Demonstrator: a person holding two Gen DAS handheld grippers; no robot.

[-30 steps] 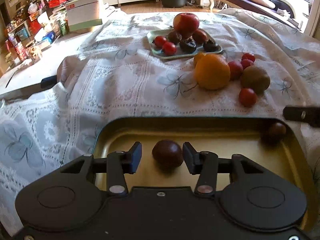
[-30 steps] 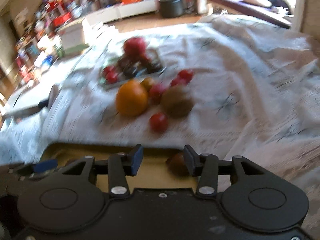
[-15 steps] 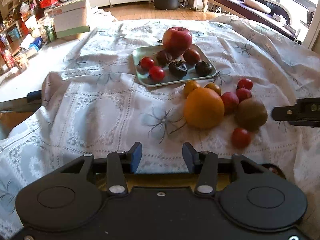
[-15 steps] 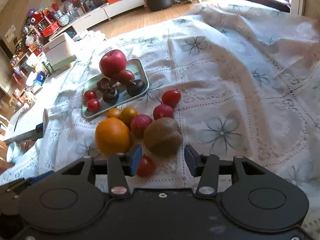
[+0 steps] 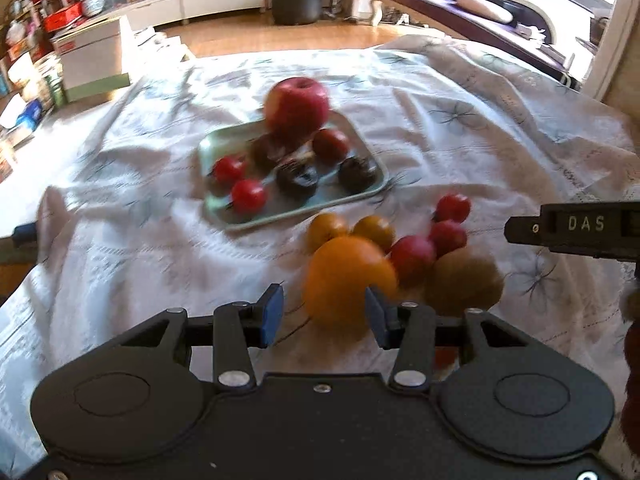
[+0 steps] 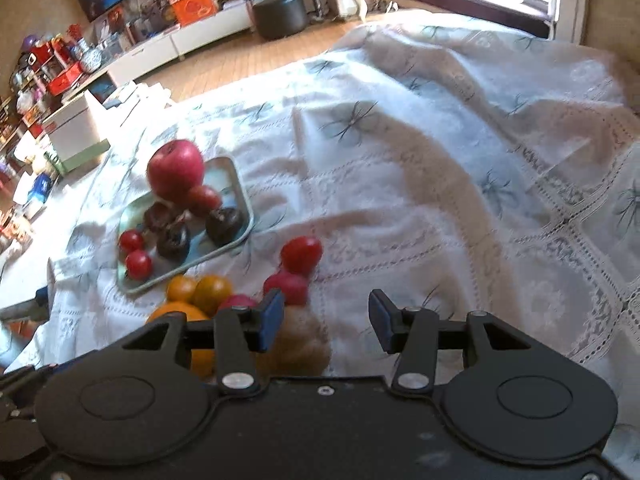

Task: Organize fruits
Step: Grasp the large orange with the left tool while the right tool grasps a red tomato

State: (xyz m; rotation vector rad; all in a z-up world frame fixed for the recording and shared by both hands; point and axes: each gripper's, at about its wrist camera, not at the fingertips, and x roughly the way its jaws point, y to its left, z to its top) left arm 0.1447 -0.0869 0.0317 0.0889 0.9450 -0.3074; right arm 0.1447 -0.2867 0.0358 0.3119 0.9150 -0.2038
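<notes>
Left wrist view: the left gripper [image 5: 323,316] is seen with its fingers spread and empty, lined up on a large orange [image 5: 349,280] that lies on the white lace tablecloth [image 5: 140,240] at the near edge of a loose cluster of fruit. A brown kiwi [image 5: 464,280] is set just right of the orange, with small red and yellow fruits touching behind it. Farther off, a pale green tray [image 5: 224,216] is loaded with a red apple [image 5: 296,104], cherry tomatoes and dark fruits, apparently already sorted. In the right wrist view, the right gripper [image 6: 326,318] is also held spread and empty, over bare cloth just right of the kiwi [image 6: 300,344]. The orange is judged the likeliest next pick, since the spread fingers frame it.
</notes>
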